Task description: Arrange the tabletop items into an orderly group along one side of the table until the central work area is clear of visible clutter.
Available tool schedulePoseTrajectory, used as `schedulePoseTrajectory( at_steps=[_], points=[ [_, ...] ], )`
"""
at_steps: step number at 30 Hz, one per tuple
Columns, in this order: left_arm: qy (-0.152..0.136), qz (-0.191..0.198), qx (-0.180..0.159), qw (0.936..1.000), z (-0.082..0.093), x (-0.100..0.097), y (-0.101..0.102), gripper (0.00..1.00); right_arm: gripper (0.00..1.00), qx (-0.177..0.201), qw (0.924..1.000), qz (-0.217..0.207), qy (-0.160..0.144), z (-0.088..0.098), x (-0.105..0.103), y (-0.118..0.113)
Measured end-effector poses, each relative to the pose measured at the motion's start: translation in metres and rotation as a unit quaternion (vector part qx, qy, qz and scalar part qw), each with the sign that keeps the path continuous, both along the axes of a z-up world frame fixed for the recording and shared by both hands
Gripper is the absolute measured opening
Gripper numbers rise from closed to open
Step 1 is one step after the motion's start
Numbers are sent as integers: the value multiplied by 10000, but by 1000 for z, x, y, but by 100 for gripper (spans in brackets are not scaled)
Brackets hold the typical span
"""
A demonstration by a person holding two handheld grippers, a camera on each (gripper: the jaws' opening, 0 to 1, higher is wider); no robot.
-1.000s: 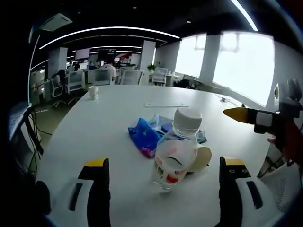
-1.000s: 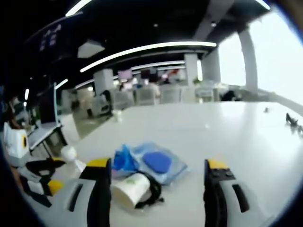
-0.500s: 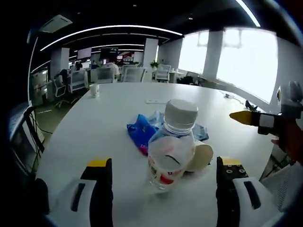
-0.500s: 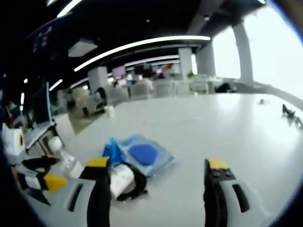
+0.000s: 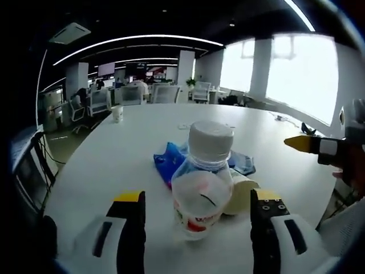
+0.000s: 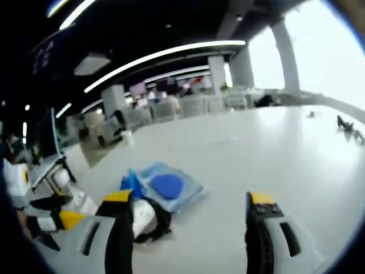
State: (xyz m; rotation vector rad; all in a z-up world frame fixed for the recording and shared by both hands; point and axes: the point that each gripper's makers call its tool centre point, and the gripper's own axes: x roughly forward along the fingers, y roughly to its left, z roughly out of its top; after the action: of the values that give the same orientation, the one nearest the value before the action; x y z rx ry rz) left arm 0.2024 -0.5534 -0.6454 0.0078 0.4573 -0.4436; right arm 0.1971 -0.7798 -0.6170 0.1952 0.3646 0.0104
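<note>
Wide white tabletop [image 5: 108,148], round-edged, mostly bare beyond the cluster; open surface stretching away toward the windows, with a small cup [image 5: 117,113] far off near the far edge. In the right gripper view, much free tabletop [image 6: 274,148] to the right of the cluster and a small dark object [image 6: 346,127] far out near the window-side edge.

Clear plastic bottle [image 5: 201,188] standing upright with white cap on, red-and-white label, contents not discernible; positioned between the fingers [image 5: 130,228] of the left gripper [image 5: 197,200], fingers spread apart with visible gaps on both sides of the bottle. Compared with a second ago, bottle larger and nearer in the left gripper view, fingers narrower around it.

Just behind the bottle: a paper cup [image 5: 242,195] lying on its side, touching or nearly touching the bottle; whether anything is inside cannot be told. Behind that, a blue crumpled wrapper [image 5: 168,160] and a clear pouch [image 5: 242,162] with a blue item inside.

Right gripper [image 6: 188,200] with fingers [image 6: 259,228] spread apart, nothing between them, hovering over bare tabletop to the right of the cluster. Compared with a second ago, cluster shifted leftward and farther in this view. Paper cup [image 6: 142,217] on its side beside a black loop [image 6: 161,220], partly hidden by the left finger; pouch [image 6: 165,185] and wrapper [image 6: 130,184] just behind.

Yellow tip of the right gripper [image 5: 305,144] visible to the right of the bottle, well apart.
</note>
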Motion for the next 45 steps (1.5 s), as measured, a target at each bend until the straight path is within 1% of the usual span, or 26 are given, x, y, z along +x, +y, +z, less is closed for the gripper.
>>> schedulePoseTrajectory(
  at_steps=[2, 4, 7, 10, 12, 16, 19, 22, 25, 29, 31, 35, 37, 38, 40, 41, 43, 45],
  points=[
    [-51, 27, 20, 10000, -1, 0, -1, 69, 77, 84, 10000, 8, -12, 1, 0, 0],
    [-75, 55, -46, 9999, 0, 0, -4, 66, 77, 78, 10000, 13, 1, 1, 1, 0],
    [-162, 52, -45, 9998, -2, 2, -8, 62, 77, 84, 10000, 12, 23, 0, 1, -2],
    [-195, 12, -5, 9998, -4, 3, -9, 60, 77, 61, 10000, -12, 36, 0, 1, -6],
    [-213, 16, -4, 9998, -5, 5, -9, 57, 77, 67, 9999, -42, 70, -1, 0, -9],
    [-345, -17, 39, 9994, -3, 10, -10, 51, 77, 66, 9999, -109, 105, -3, -2, -15],
    [-385, -44, 116, 9992, -5, 10, -10, 49, 77, 62, 9998, -165, 118, -3, -3, -20],
    [-362, -60, 133, 9992, -6, 10, -10, 43, 77, 41, 9997, -199, 155, -5, -4, -24],
    [-394, -71, 191, 9990, -6, 11, -8, 43, 76, 17, 9996, -218, 190, -6, -5, -26],
    [-412, -208, 248, 9986, -7, 11, -9, 42, 75, 15, 9995, -250, 204, -7, -6, -28],
    [-419, -285, 225, 9985, -6, 11, -9, 42, 75, -1, 9995, -263, 192, -6, -7, -29],
    [-475, -589, 229, 9969, -6, 11, -10, 42, 75, -10, 9994, -256, 227, -7, -7, -29],
    [-453, -673, 169, 9966, -6, 11, -10, 42, 74, -18, 9993, -270, 246, -8, -8, -30],
    [-465, -824, 153, 9954, -6, 10, -11, 42, 74, -14, 9993, -273, 258, -8, -9, -30],
    [-485, -982, 162, 9939, -6, 10, -11, 42, 74, -14, 9993, -271, 272, -9, -9, -30],
    [-497, -1165, 144, 9918, -6, 8, -13, 42, 74, -20, 9993, -271, 274, -10, -10, -30],
    [-449, -1333, 105, 9900, -6, 8, -13, 42, 74, -16, 9995, -255, 200, -8, -10, -29],
    [-415, -1428, 142, 9888, -6, 8, -13, 42, 74, -60, 9995, -256, 152, -6, -9, -29]
  ],
)
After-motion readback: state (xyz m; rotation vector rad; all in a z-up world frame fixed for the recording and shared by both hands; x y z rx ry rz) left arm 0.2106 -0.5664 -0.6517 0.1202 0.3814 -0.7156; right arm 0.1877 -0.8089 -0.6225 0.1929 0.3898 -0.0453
